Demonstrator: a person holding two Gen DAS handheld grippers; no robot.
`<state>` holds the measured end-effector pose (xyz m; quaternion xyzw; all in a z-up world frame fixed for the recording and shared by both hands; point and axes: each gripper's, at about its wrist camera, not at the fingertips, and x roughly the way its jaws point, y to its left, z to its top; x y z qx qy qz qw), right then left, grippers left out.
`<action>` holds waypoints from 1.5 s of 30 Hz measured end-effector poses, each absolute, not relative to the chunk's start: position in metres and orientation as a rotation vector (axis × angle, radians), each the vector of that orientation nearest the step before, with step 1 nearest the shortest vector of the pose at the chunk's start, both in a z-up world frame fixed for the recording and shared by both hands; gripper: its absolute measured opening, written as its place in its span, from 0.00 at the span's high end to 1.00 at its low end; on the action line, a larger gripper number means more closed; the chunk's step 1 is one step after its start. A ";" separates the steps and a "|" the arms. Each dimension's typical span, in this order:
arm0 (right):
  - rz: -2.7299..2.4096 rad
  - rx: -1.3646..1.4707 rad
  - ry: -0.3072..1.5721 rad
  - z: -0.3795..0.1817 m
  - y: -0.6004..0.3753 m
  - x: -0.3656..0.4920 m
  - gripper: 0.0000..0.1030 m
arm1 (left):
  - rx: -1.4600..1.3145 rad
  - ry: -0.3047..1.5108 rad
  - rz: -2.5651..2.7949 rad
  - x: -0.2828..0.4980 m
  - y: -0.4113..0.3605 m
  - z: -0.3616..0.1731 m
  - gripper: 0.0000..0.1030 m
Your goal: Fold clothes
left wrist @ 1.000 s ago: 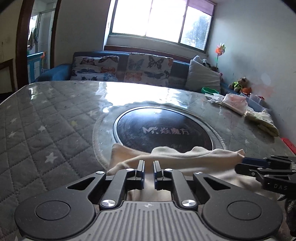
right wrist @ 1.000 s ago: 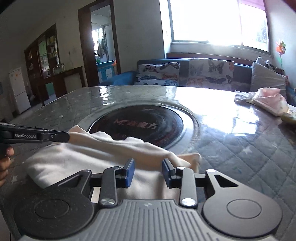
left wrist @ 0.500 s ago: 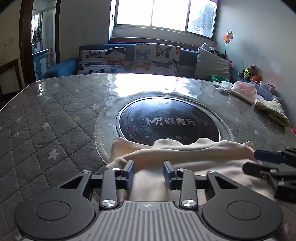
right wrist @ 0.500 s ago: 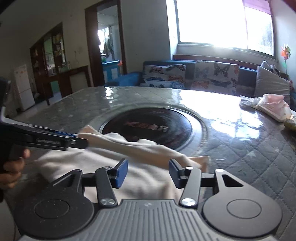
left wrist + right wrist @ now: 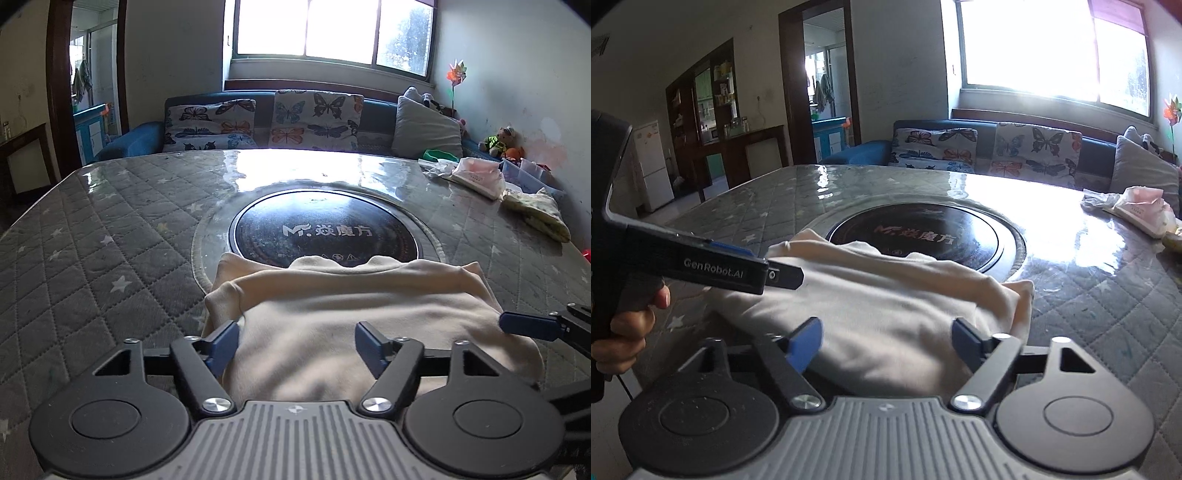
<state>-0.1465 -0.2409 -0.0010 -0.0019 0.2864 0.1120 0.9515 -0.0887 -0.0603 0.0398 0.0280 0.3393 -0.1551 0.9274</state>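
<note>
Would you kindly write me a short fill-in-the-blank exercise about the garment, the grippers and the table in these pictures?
1. The cream garment partly covers the black ____ cooktop set into the table.
2. The left gripper has its jaws ____.
3. The right gripper grips ____.
4. The sofa cushions carry a ____ print.

Missing words: round; open; nothing; butterfly
</note>
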 end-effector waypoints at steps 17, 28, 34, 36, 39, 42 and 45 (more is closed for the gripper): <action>0.203 -0.002 0.604 0.000 -0.239 -0.185 0.00 | 0.052 0.717 -0.287 -0.128 -0.058 0.044 0.00; 0.156 0.034 0.676 -0.015 -0.252 -0.188 0.00 | 0.053 0.782 -0.265 -0.145 -0.054 0.031 0.00; 0.142 0.017 0.703 -0.021 -0.252 -0.189 0.00 | 0.058 0.824 -0.256 -0.148 -0.055 0.022 0.00; 0.137 0.011 0.713 -0.023 -0.252 -0.189 0.00 | 0.064 0.831 -0.258 -0.149 -0.056 0.020 0.00; 0.132 0.008 0.727 -0.026 -0.251 -0.190 0.00 | 0.070 0.852 -0.260 -0.149 -0.059 0.017 0.00; 0.128 0.005 0.740 -0.028 -0.250 -0.189 0.00 | 0.075 0.866 -0.259 -0.149 -0.061 0.014 0.00; 0.125 -0.010 0.745 -0.030 -0.247 -0.189 0.00 | 0.084 0.871 -0.256 -0.149 -0.063 0.013 0.00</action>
